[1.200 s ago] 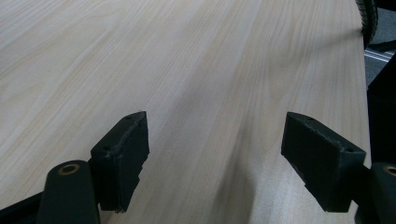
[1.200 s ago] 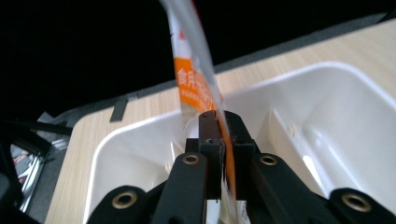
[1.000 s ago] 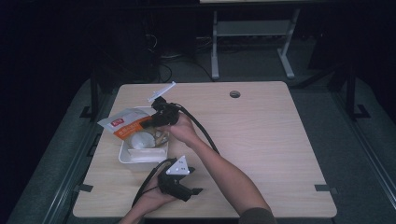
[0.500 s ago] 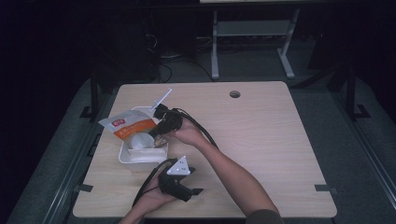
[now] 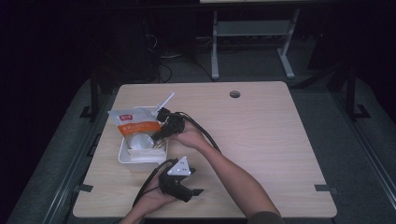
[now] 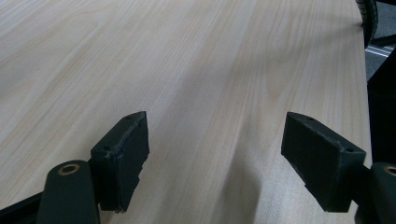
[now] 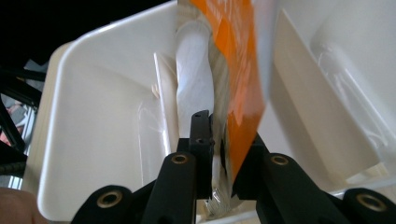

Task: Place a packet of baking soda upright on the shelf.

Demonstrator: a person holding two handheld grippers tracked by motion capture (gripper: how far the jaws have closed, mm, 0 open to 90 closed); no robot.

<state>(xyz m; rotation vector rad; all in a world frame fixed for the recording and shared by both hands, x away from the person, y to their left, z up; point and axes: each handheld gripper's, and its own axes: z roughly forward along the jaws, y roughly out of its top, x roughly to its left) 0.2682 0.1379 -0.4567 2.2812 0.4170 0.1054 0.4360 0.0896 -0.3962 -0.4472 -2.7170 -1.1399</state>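
Right gripper (image 7: 218, 140) fingers clamped on the orange packet (image 7: 236, 70), lifted a bit over the white tray (image 7: 93, 116) now, so probably unpacking; left gripper (image 6: 215, 158) fingers spread wide over bare surface (image 6: 196, 56).

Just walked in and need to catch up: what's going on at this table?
A person works with tongs in each hand. The right tongs are shut on an orange-and-white snack bag, holding it over a white tray near the left of the wooden table. The left tongs rest open near the front edge, holding nothing.
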